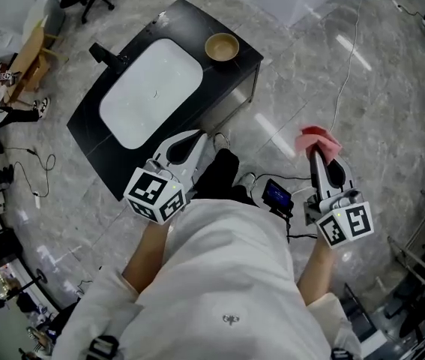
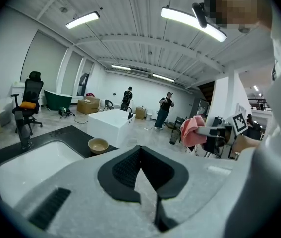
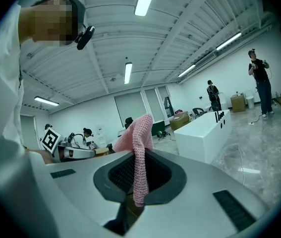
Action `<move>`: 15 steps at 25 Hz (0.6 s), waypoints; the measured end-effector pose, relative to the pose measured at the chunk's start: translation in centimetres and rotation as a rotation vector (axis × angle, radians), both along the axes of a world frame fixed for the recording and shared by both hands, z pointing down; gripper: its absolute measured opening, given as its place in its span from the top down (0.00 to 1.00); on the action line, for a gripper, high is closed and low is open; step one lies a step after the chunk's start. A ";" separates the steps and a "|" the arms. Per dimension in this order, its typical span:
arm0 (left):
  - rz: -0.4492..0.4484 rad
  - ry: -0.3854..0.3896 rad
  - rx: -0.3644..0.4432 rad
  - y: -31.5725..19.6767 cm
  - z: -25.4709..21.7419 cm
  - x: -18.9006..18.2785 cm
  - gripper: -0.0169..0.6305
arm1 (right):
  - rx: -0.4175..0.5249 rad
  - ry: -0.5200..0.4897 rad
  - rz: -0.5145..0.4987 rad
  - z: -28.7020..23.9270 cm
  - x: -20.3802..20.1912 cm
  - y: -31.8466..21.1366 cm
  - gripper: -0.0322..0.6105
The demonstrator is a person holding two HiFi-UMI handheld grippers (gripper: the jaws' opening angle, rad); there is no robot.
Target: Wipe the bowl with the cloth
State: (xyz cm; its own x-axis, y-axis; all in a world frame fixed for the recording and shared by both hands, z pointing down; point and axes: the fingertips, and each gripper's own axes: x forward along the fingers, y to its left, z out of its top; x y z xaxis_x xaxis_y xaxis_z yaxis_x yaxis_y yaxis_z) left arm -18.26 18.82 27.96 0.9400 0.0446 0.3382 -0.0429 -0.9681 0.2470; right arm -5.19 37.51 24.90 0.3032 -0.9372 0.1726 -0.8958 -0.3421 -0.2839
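Observation:
A tan wooden bowl (image 1: pixel 222 48) stands on the far corner of a black counter (image 1: pixel 197 21), beside the white sink basin (image 1: pixel 149 92); the left gripper view shows the bowl (image 2: pixel 97 145) ahead and to the left. My left gripper (image 1: pixel 197 138) hovers over the counter's near edge, shut, with nothing between its jaws. My right gripper (image 1: pixel 317 150) is off to the right over the floor, shut on a pink knitted cloth (image 1: pixel 318 139). The cloth (image 3: pixel 136 152) drapes out of its jaws.
A black faucet (image 1: pixel 107 55) stands at the sink's left. Cables and a small lit device (image 1: pixel 277 195) lie on the marble floor by my feet. A white block (image 2: pixel 109 125) stands beyond the counter. People (image 2: pixel 163 109) and office chairs (image 2: pixel 27 108) are further off.

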 end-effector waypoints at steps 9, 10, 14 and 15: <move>0.004 -0.022 -0.022 -5.6 1.5 3.4 0.95 | -0.036 -0.027 0.040 0.3 4.3 -5.6 0.92; 0.005 -0.017 -0.021 -6.5 1.4 4.0 0.95 | -0.045 -0.021 0.038 0.2 4.8 -6.5 0.92; 0.009 0.007 -0.022 -9.9 0.9 6.2 0.95 | -0.050 0.003 0.036 -1.1 7.1 -10.2 0.93; 0.009 0.012 -0.018 -10.8 0.9 6.7 0.95 | -0.050 0.011 0.036 -1.5 7.5 -11.1 0.92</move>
